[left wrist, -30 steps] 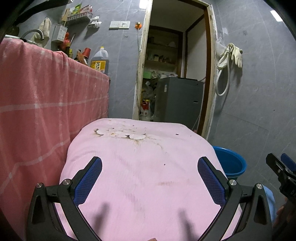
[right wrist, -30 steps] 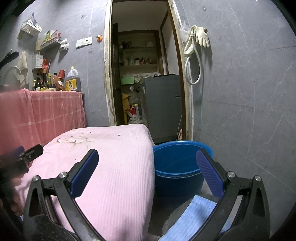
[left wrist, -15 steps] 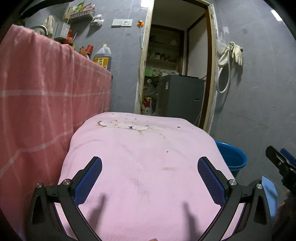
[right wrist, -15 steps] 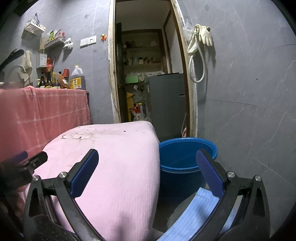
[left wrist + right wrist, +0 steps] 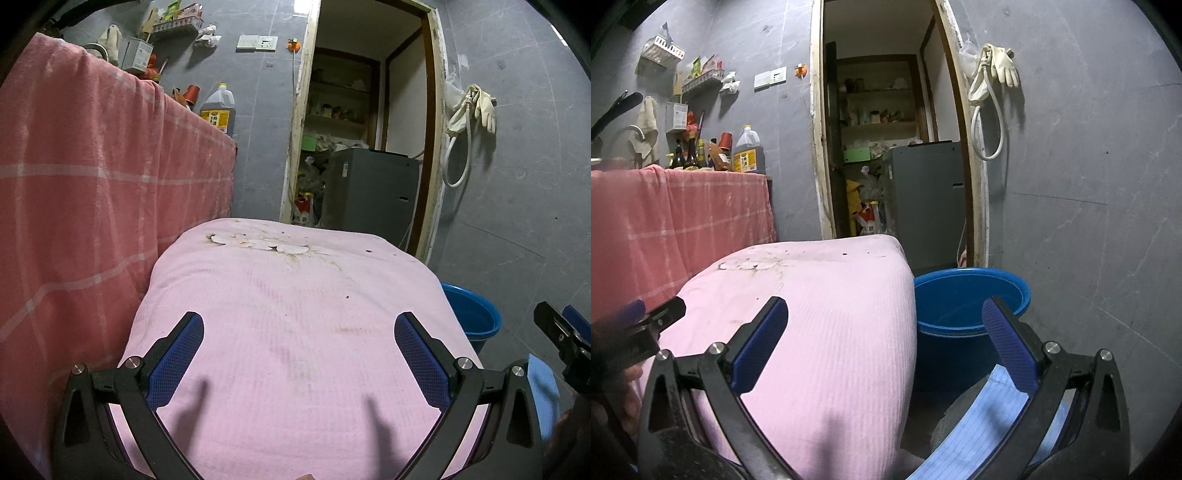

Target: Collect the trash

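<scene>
A pink cloth covers a low table [image 5: 295, 332] [image 5: 820, 314]. Pale flat scraps of trash [image 5: 258, 242] [image 5: 750, 264] lie in a stained patch near its far edge. My left gripper [image 5: 299, 350] is open and empty, held over the near part of the cloth, well short of the scraps. My right gripper [image 5: 886, 339] is open and empty, at the table's right edge, in front of a blue bucket [image 5: 971, 295] [image 5: 472, 314] on the floor. The right gripper's tip shows at the right edge of the left wrist view [image 5: 561, 339].
A taller counter draped in a red checked cloth [image 5: 92, 203] stands on the left, with bottles [image 5: 746, 151] on top. An open doorway [image 5: 362, 147] with a grey appliance [image 5: 923, 199] is ahead. A blue striped cloth [image 5: 979, 424] lies on the floor near the bucket.
Both grippers have dropped lower and tilted upward, so the table and bucket sit lower in the views. Both stay open and empty.
</scene>
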Motion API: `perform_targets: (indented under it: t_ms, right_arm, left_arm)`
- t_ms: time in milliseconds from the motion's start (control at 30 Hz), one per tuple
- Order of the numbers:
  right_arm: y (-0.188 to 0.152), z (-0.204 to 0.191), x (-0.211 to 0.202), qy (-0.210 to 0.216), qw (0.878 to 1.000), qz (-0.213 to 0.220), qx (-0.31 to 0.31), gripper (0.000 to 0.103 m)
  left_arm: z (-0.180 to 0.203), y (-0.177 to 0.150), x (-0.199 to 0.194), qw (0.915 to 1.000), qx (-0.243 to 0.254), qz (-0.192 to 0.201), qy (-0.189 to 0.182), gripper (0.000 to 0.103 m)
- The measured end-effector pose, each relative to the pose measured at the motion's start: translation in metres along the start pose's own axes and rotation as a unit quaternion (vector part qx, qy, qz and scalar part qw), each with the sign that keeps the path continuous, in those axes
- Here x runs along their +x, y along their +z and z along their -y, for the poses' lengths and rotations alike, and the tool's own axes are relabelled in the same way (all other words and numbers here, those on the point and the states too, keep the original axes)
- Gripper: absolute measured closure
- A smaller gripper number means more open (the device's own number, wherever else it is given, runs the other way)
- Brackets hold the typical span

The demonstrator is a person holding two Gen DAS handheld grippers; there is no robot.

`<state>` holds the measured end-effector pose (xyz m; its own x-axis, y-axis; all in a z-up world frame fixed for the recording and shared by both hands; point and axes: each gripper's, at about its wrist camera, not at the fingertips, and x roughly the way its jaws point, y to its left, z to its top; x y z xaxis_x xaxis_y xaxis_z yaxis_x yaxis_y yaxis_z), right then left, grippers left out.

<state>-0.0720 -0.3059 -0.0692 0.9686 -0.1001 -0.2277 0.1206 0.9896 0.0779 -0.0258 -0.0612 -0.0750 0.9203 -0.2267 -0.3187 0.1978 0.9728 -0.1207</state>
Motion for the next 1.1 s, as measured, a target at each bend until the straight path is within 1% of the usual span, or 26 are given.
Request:
perform_targets:
  t_ms: [367,1100]
  right_arm:
    - [-0.0009,0.0037,0.0017,0.002,1.000,-0.005,0.012,0.000]
    - [-0.0027,0.0005,0.0002,0.006,1.000,-0.004,0.004,0.000]
  left_arm:
    - [-0.0029,-0.0013,0.0006,1.0000,0.000,0.000,0.000,0.002]
    - [-0.0045,-0.0012,0.0005,1.0000,-0.007,0.001,0.001,0.002]
